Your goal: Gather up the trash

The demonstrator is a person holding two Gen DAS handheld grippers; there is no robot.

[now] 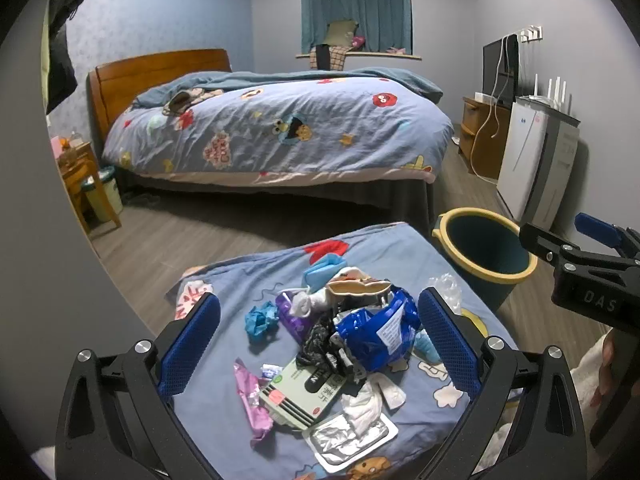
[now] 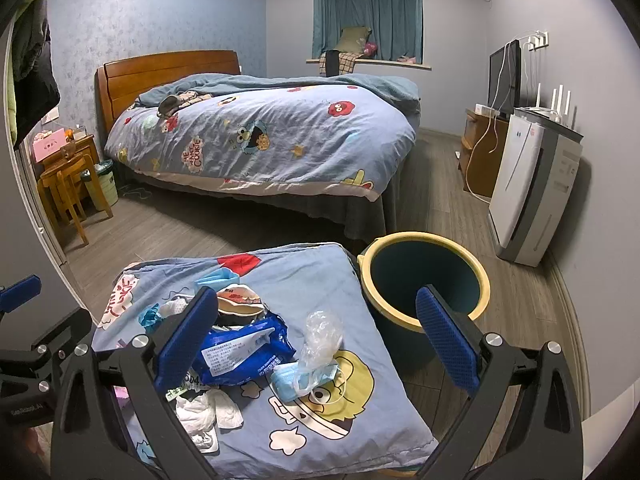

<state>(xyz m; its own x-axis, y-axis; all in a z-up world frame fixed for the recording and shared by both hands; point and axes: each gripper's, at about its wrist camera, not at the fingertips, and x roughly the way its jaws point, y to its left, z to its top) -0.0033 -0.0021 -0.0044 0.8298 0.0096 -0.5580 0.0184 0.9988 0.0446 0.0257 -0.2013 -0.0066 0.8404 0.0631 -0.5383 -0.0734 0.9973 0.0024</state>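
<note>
A pile of trash lies on a blue cartoon-print cushion (image 1: 224, 364): a blue wet-wipe pack (image 1: 380, 336), a black crumpled bag (image 1: 320, 340), a green-white box (image 1: 304, 392), pink wrapper (image 1: 252, 400), foil packet (image 1: 348, 440), white tissue (image 1: 362, 404). My left gripper (image 1: 320, 344) is open above the pile, empty. My right gripper (image 2: 320, 340) is open above the cushion's right part (image 2: 360, 420), over a clear plastic wrapper (image 2: 322, 336) and a blue face mask (image 2: 296, 380). The wipe pack (image 2: 240, 352) lies by its left finger. The bin (image 2: 424, 280), dark with yellow rim, stands right of the cushion.
A bed (image 2: 260, 136) with matching cover fills the room's middle. A white air purifier (image 2: 528, 192) and a TV cabinet (image 2: 480, 152) stand along the right wall. A wooden stool (image 2: 68, 192) and small green bin (image 2: 102, 184) are at the left. The bin also shows in the left wrist view (image 1: 484, 248).
</note>
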